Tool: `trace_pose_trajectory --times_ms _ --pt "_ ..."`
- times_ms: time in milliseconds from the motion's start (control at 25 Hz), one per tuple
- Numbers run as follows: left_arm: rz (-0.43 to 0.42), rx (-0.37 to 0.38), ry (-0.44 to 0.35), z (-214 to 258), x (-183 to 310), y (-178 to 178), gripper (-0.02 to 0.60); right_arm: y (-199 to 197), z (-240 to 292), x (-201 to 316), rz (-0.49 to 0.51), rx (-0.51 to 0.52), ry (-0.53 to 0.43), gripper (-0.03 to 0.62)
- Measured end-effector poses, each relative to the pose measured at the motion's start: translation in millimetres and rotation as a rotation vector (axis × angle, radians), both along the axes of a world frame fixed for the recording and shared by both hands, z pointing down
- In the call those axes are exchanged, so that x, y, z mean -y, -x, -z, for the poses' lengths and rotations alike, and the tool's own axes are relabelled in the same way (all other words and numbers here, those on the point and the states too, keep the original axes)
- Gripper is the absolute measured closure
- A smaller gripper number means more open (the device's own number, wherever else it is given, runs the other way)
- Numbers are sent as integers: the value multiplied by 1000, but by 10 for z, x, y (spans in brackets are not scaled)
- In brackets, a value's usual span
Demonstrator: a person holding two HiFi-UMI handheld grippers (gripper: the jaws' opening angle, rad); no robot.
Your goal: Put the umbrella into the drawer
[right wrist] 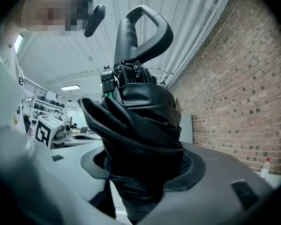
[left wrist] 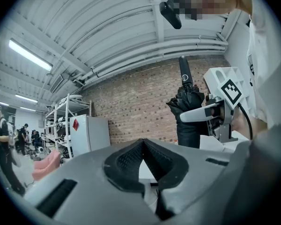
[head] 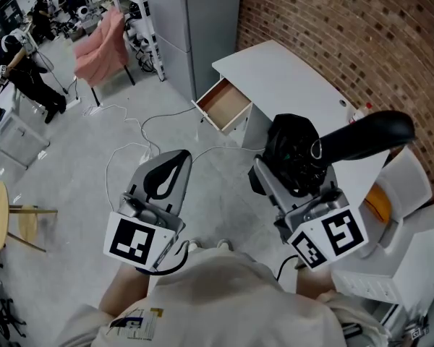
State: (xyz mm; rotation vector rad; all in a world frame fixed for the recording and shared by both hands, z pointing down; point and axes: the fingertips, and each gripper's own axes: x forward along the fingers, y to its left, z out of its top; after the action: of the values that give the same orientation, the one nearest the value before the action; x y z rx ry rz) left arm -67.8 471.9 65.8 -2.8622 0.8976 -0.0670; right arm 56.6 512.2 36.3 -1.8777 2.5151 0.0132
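A folded black umbrella (head: 295, 152) with a curved black handle (head: 369, 136) is clamped in my right gripper (head: 293, 166). In the right gripper view the umbrella (right wrist: 140, 135) stands upright between the jaws of the right gripper (right wrist: 143, 170), with the handle (right wrist: 145, 27) on top. My left gripper (head: 177, 157) is held beside it, to the left, shut and with nothing in it. In the left gripper view the pads of the left gripper (left wrist: 141, 144) meet. An open wooden drawer (head: 226, 101) juts from the white desk (head: 289, 78) ahead, and it looks empty.
The desk stands against a brick wall (head: 347, 27), with a small bottle (head: 358, 113) on it. White cables (head: 130, 132) trail over the grey floor. A pink chair (head: 101, 45) stands at the back left, a round wooden stool (head: 0, 215) at the left, and white furniture (head: 412, 186) at the right.
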Motion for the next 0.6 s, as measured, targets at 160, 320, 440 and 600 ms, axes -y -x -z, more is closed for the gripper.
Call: trace_pose_trajectory --times_ms 160,320,440,600 --pt "4 25 8 -66 29 -182 574 -176 -39 58 16 -3 9 313" --pt "14 41 2 -115 72 -333 574 -332 -68 117 25 -5 13 313" --pt "20 36 5 -147 83 -409 574 -412 -121 157 27 -3 18 313" --pt "32 33 14 -178 131 -440 574 -437 -175 224 37 -2 26 313"
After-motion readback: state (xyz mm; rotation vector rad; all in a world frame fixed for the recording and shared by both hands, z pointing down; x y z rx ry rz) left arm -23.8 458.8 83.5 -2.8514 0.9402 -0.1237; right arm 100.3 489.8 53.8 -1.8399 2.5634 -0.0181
